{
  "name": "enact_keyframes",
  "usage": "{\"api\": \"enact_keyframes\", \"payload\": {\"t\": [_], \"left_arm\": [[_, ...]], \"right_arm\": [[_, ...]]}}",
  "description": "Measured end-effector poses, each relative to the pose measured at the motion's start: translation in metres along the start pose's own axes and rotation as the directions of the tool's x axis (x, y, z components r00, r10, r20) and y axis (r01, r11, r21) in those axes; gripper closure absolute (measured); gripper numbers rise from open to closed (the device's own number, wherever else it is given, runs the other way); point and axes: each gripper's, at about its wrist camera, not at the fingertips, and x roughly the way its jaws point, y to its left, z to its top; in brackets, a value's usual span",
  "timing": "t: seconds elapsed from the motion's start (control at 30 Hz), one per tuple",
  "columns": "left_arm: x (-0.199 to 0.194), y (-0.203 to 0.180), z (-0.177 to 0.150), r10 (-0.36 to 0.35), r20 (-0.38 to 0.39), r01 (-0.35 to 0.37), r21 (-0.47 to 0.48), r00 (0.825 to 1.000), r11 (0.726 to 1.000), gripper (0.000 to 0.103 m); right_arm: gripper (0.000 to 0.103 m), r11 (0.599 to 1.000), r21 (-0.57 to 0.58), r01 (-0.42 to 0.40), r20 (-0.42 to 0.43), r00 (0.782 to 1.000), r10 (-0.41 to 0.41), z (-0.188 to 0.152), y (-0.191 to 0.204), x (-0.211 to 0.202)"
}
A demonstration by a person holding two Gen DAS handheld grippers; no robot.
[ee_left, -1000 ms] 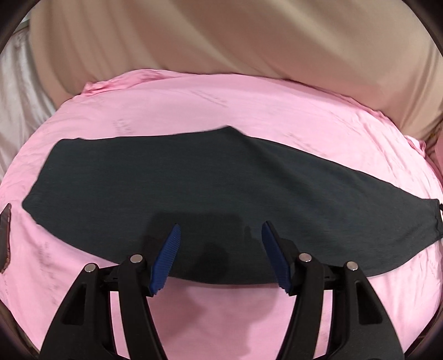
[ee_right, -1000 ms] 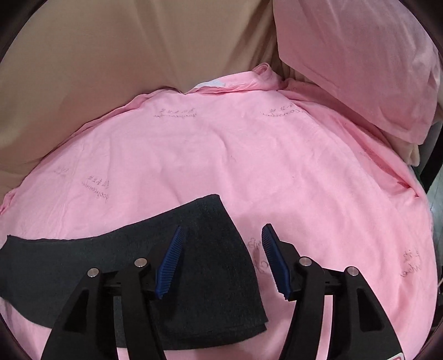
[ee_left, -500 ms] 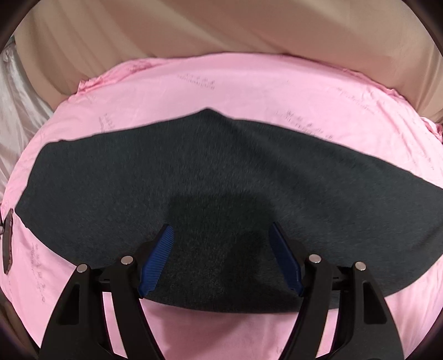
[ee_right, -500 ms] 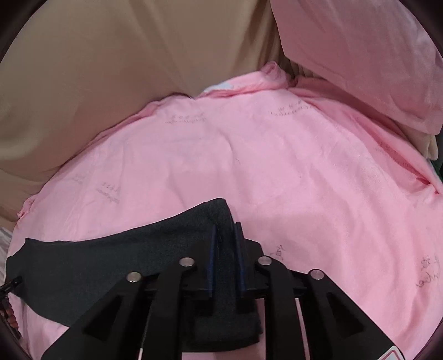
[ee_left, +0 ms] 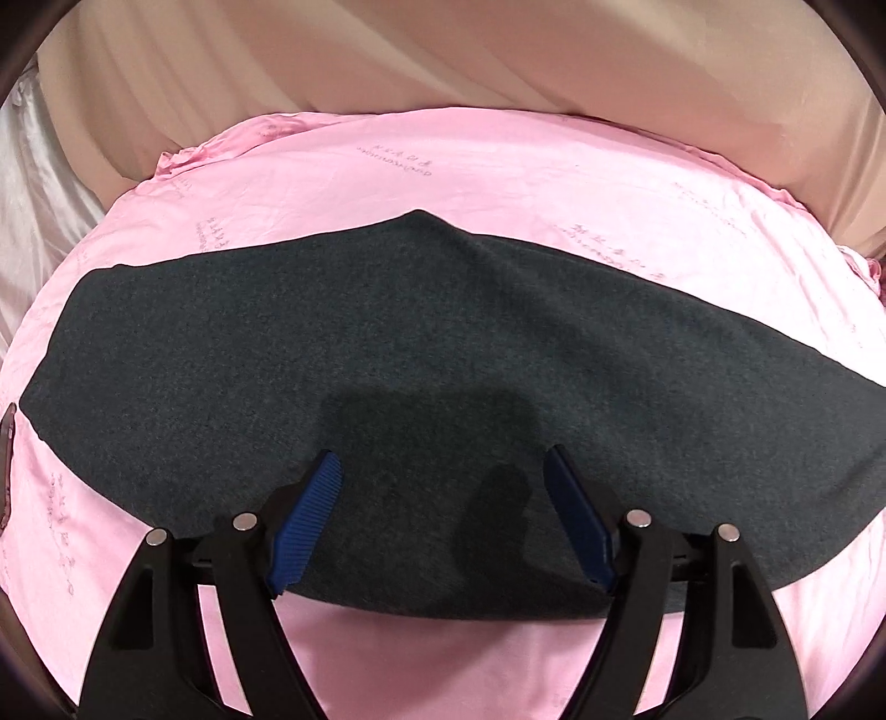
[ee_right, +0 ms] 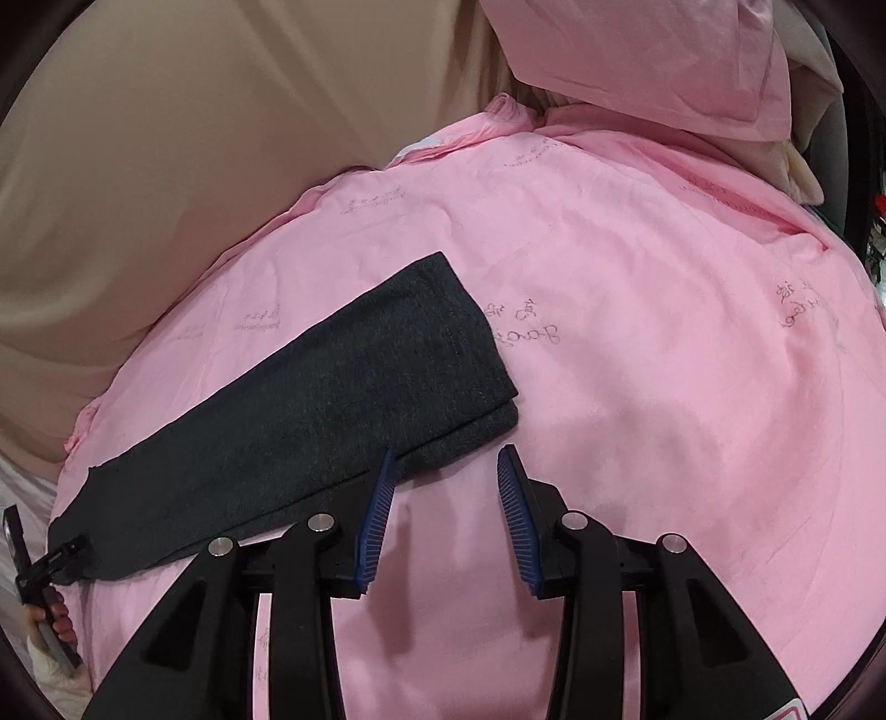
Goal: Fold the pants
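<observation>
Right tongs [ee_right: 446, 482] released, parted; flat dark knit pants [ee_right: 343, 410] on pink sheet [ee_right: 664, 387].

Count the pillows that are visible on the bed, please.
1. A pink pillow lies at the far right corner of the bed, beyond the pants. Others may be hidden outside the views.

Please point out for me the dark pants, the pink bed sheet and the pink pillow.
dark pants [ee_left: 443, 343]: left wrist view, middle of the flat cloth.
pink bed sheet [ee_right: 664, 387]: right wrist view, bare part right of the pants.
pink pillow [ee_right: 637, 50]: right wrist view, its lower face at the top.
</observation>
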Motion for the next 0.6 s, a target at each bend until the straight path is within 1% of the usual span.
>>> {"api": "enact_keyframes", "payload": {"t": [0.07,0.1,0.13,0.17,0.2,0.27,0.3,0.37,0.4,0.47,0.5,0.53,0.57,0.6], "left_arm": [[-0.003,-0.003,-0.003,-0.012,0.0,0.012,-0.003,1.0,1.0,0.029],[-0.004,-0.005,-0.005,-0.017,-0.001,0.017,0.001,1.0,1.0,0.029],[-0.005,-0.006,-0.006,-0.015,-0.002,0.015,0.004,1.0,1.0,0.029],[-0.005,-0.007,-0.008,-0.012,-0.004,0.012,0.008,1.0,1.0,0.029],[-0.006,-0.007,-0.009,-0.009,-0.008,0.009,0.01,1.0,1.0,0.029],[-0.008,-0.005,-0.01,-0.003,-0.012,0.003,0.006,1.0,1.0,0.029],[-0.009,-0.004,-0.01,-0.002,-0.01,0.002,0.006,1.0,1.0,0.029],[-0.01,-0.003,-0.012,0.002,-0.007,-0.002,0.014,1.0,1.0,0.029],[-0.008,-0.003,-0.012,0.002,-0.008,-0.002,0.02,1.0,1.0,0.029],[-0.003,-0.002,-0.012,0.005,-0.022,-0.004,0.017,1.0,1.0,0.029],[-0.001,-0.003,-0.012,0.009,-0.027,-0.009,0.012,1.0,1.0,0.029],[-0.001,-0.003,-0.012,0.008,-0.024,-0.008,0.01,1.0,1.0,0.029],[-0.002,-0.003,-0.012,0.006,-0.021,-0.006,0.01,1.0,1.0,0.029],[-0.003,-0.002,-0.012,0.0,-0.018,0.0,0.008,1.0,1.0,0.028]], "right_arm": [[0.064,0.998,0.048,-0.028,-0.003,1.0,0.028,0.005,-0.004,0.01],[0.064,0.998,0.05,-0.026,-0.009,1.0,0.026,0.008,-0.004,0.015],[0.072,0.999,0.035,-0.016,-0.01,1.0,0.017,0.009,-0.002,0.019],[0.089,1.0,0.024,-0.017,-0.02,1.0,0.018,0.01,0.0,0.02],[0.099,0.999,0.032,-0.043,-0.016,0.999,0.044,0.01,0.0,0.013],[0.101,0.999,0.017,-0.042,0.043,0.998,0.042,0.012,-0.001,-0.012],[0.101,0.998,0.012,-0.054,0.052,0.997,0.054,0.013,-0.006,-0.02],[0.102,0.999,0.031,-0.025,0.015,1.0,0.025,0.01,-0.021,-0.012],[0.102,0.999,0.028,-0.014,-0.042,0.999,0.015,0.005,-0.026,0.004],[0.1,1.0,-0.006,-0.008,-0.038,0.999,0.008,0.001,-0.022,0.005],[0.096,1.0,0.001,-0.001,-0.028,1.0,0.001,0.002,-0.021,-0.001],[0.085,1.0,0.009,0.004,0.004,1.0,-0.004,0.002,-0.021,-0.01],[0.08,1.0,0.015,0.01,0.034,0.999,-0.011,0.003,-0.022,-0.019],[0.071,1.0,0.023,0.01,0.048,0.999,-0.011,0.004,-0.024,-0.024]]}}
